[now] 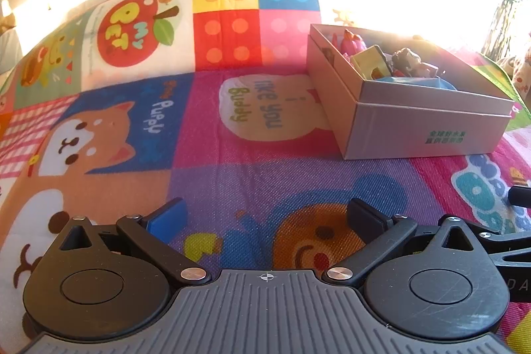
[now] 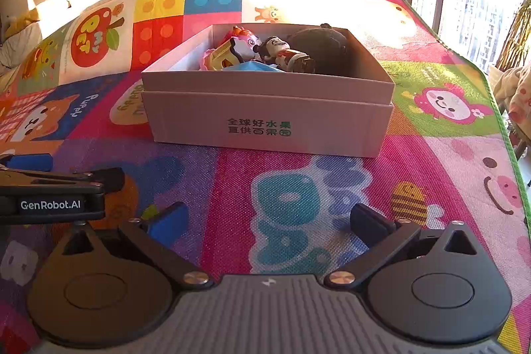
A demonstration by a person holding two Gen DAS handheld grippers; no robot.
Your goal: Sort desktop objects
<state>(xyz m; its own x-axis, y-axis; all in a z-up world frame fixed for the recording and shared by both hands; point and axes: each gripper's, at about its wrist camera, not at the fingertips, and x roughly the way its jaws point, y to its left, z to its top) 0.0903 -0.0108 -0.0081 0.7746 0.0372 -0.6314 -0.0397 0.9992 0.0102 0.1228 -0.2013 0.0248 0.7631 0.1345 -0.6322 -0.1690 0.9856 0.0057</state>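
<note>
Both tongs released and empty: left tongs (image 1: 265, 214), right tongs (image 2: 267, 218). Toy-filled box (image 2: 265, 118) sits on the patterned mat (image 2: 232, 175), far side.

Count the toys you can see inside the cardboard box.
4 visible in the box: a pink horned figure at back left, a yellow toy before it, a dark-haired doll in the middle, a black plush at right. More may lie hidden underneath.

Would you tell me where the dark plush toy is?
In the right wrist view, the dark plush toy lies in the box's far right corner, beside the figurine.
</note>
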